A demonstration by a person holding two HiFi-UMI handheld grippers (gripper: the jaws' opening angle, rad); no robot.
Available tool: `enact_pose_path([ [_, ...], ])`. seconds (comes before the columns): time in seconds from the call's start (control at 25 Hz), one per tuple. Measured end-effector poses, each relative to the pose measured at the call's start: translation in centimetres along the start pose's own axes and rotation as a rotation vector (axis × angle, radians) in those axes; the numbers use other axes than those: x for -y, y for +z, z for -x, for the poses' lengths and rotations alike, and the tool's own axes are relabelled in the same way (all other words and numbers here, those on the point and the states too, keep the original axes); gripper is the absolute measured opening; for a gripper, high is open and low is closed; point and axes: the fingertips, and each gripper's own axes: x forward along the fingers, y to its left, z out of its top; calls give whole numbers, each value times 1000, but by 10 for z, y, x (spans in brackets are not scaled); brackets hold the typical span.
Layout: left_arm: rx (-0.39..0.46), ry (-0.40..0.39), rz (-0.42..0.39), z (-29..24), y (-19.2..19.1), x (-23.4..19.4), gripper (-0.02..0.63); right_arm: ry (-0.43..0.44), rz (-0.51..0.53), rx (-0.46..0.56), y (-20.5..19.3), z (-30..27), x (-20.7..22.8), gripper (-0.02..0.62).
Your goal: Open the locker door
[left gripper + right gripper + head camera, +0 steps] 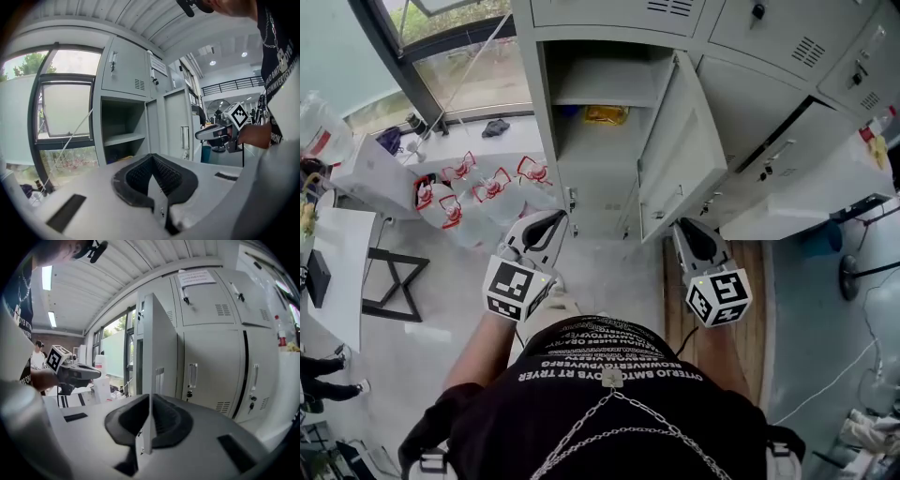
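Observation:
The grey locker door (680, 150) stands swung out towards me, and its compartment (600, 141) shows a shelf and a yellow thing (607, 114) at the back. My left gripper (561, 217) hangs in front of the compartment's lower edge, apart from it, jaws together and empty. My right gripper (680, 225) sits just below the door's bottom edge, jaws together with nothing in them. The left gripper view has the open compartment (122, 136), the door (176, 126) and the right gripper (199, 135). The right gripper view looks along the door's edge (157, 348) and catches the left gripper (96, 373).
Shut lockers (787, 141) run to the right, one with an open flap. Red-and-white bags (478, 192) lie on the floor at the left by the window. A white table (337, 272) stands further left. A wooden floor strip (750, 272) lies under my right hand.

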Motion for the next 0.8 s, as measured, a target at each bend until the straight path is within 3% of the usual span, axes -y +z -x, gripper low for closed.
enact_pose_path([
  [0.04, 4, 7, 1, 4, 2, 1, 3, -2, 13, 15, 5, 6, -2, -3],
  [0.24, 27, 35, -12, 21, 13, 8, 3, 45, 34, 38, 14, 15, -18, -3],
  [0.8, -37, 86, -24, 41, -1, -3, 3, 49, -6, 58, 12, -4, -5, -3],
])
